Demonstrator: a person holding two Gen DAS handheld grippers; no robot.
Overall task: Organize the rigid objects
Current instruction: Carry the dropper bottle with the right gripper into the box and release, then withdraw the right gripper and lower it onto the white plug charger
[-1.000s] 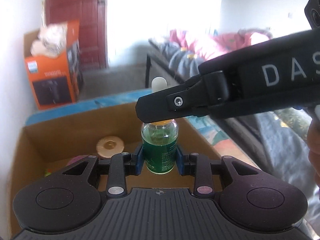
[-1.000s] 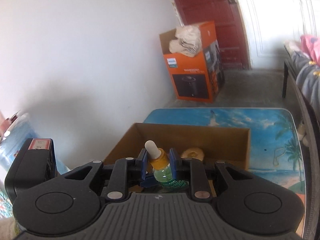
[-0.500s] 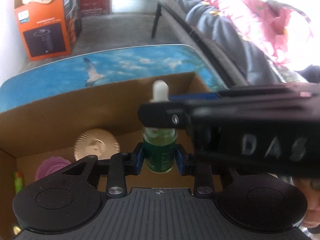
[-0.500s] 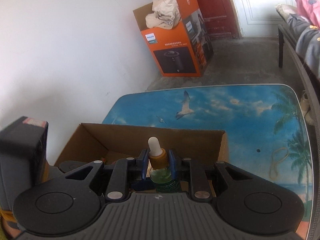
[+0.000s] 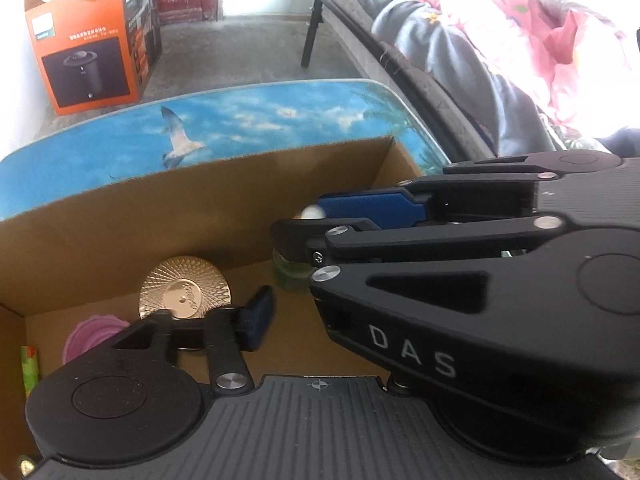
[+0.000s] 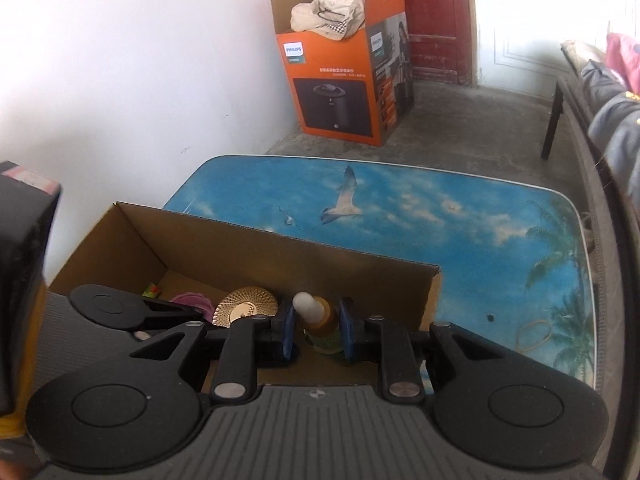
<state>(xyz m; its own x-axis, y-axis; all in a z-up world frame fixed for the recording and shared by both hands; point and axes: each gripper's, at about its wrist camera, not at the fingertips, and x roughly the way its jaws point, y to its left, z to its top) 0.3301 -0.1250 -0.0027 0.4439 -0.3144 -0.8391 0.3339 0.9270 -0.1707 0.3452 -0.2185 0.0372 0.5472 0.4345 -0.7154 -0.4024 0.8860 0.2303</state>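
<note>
A small green dropper bottle (image 6: 320, 320) with an amber collar and white bulb stands inside the open cardboard box (image 6: 256, 240), near its right wall. My right gripper (image 6: 316, 330) has its blue pads on either side of the bottle with small gaps, so it is open. In the left wrist view the right gripper's body covers most of the bottle (image 5: 290, 276). My left gripper is open; only its left finger (image 5: 256, 316) shows, the right one is hidden behind the right gripper.
The box (image 5: 160, 208) also holds a gold round lid (image 5: 184, 288), a pink lid (image 5: 92, 334) and a green tube (image 5: 30, 364). It sits on a blue seagull-print table (image 6: 440, 216). A rubber band (image 6: 534, 334) lies on the table. An orange carton (image 6: 344, 76) stands on the floor.
Both grippers lowered the bottle into the box. The left gripper let go and opened wide. The right gripper's pads have loosened around the bottle.
</note>
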